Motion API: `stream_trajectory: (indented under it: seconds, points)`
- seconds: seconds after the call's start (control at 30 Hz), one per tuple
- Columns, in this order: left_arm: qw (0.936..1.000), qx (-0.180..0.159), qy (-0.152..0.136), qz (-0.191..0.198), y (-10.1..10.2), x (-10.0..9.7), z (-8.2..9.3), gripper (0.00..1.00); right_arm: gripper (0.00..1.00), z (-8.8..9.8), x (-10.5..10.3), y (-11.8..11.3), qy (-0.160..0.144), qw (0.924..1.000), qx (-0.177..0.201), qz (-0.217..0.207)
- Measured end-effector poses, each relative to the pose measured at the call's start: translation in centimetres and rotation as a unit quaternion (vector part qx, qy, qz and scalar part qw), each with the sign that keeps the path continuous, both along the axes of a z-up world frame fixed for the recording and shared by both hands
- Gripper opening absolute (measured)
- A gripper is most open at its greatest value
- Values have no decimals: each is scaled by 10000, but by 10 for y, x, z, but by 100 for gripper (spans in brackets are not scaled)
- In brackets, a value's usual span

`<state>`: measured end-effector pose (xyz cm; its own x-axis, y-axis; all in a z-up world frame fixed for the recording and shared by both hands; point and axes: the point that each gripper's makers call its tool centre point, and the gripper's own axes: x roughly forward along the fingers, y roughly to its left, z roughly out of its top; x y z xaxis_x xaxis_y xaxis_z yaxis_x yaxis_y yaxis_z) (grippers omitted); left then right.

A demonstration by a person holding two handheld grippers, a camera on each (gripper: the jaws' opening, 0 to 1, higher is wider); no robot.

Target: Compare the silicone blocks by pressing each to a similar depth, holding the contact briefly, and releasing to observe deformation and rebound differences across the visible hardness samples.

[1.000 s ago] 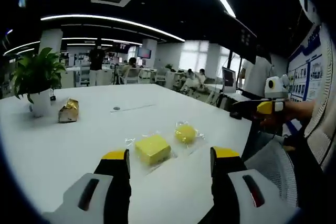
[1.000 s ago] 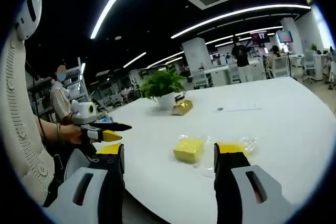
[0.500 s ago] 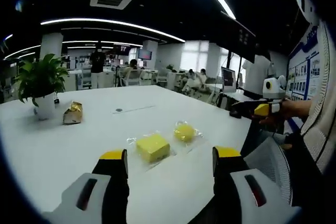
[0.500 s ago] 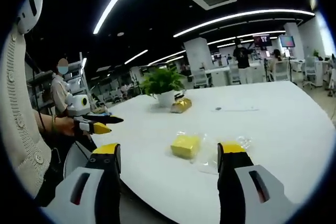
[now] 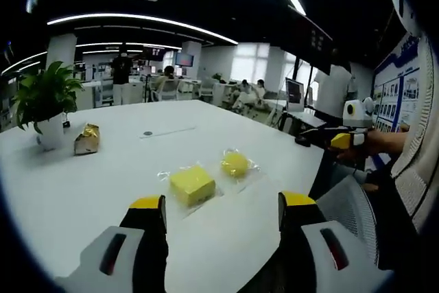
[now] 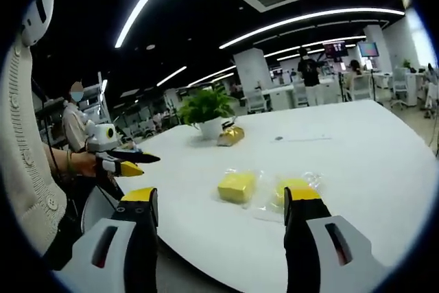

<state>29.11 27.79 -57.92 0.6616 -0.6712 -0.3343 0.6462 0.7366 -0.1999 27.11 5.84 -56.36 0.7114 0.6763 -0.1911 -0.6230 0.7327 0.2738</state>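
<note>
While both grippers hang short of the white bench (image 5: 82, 190), the left gripper (image 5: 221, 212) holds its fingers wide and empty. Ahead lie a square yellow block (image 5: 191, 184) and a rounder one (image 5: 235, 164), each in clear wrap; likely soft and light, slippery, best pressed on top at the centre.

From the right gripper (image 6: 219, 207), fingers equally wide, the square block (image 6: 236, 186) sits left of the round one (image 6: 293, 188), which its right finger partly covers.

round block (image 6: 295, 187) partly behind fingers (image 6: 302, 200)
</note>
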Motion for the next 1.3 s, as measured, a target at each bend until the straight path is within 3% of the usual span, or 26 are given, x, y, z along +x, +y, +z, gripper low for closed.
stream_trajectory:
  seconds: [0.27,0.43,0.47,0.57,0.87,1.03,1.13,1.3]
  points:
    - [9967,-551,586,130,-23,19,-5,68,68,-7,2,-12,97,9998,91,-159]
    - [9906,-955,953,240,-41,39,-3,66,68,-11,4,-18,172,9995,135,-234]
    - [9881,-1205,929,232,-47,46,3,65,68,-12,5,-19,192,9994,131,-248]
    - [9842,-1418,1014,320,-56,63,6,66,68,-14,6,-23,222,9991,192,-291]
    - [9816,-1284,1381,309,-94,106,-11,65,69,-21,8,-35,366,9982,254,-394]
    - [9770,-1353,1616,322,-115,125,-21,65,69,-27,9,-43,446,9972,298,-517]
    - [9690,-1512,1913,399,-128,132,-29,66,69,-31,10,-48,503,9964,328,-596]
    - [9673,-1341,2131,305,-149,144,-48,67,68,-37,11,-53,583,9953,370,-677]
